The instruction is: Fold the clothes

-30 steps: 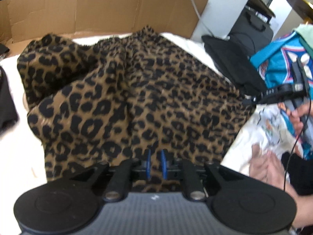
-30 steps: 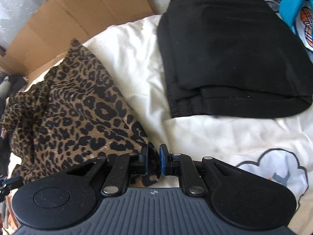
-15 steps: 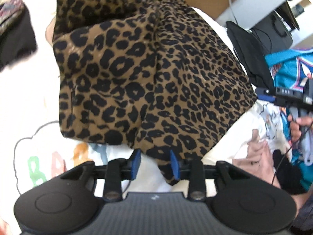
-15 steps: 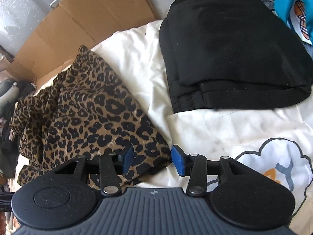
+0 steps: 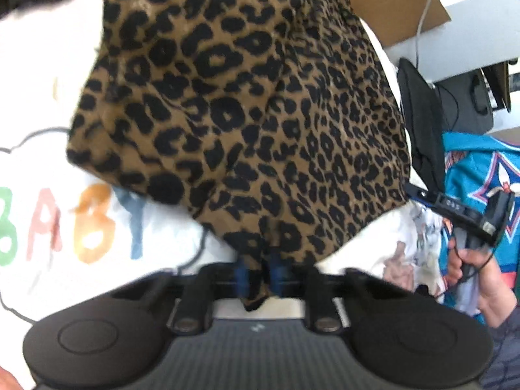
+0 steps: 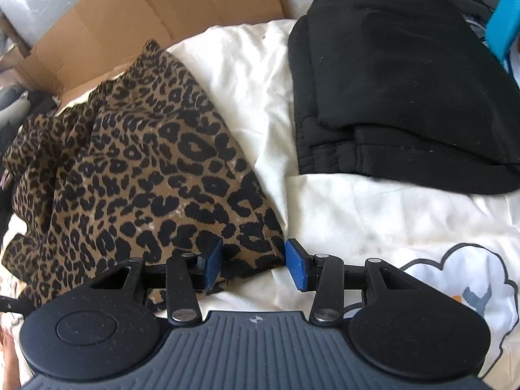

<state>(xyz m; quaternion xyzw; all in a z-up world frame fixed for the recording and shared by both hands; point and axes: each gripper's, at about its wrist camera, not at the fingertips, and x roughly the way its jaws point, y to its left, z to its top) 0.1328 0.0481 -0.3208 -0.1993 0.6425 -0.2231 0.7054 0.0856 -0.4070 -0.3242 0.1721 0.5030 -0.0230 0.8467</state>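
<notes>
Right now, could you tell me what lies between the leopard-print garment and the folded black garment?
In the right wrist view, only bare white sheet separates the leopard-print garment from the folded black garment; nothing else lies there.

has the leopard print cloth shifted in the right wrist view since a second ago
Yes. The leopard print cloth has spread toward the folded black garment, narrowing the white sheet between them.

Two wrist fisheye views, each looking steeply down along its own gripper fingers.
Both sit close above the leopard-print garment point(image 5: 247, 104), shared from opposite corners, over white bedding point(image 6: 373, 221).
</notes>
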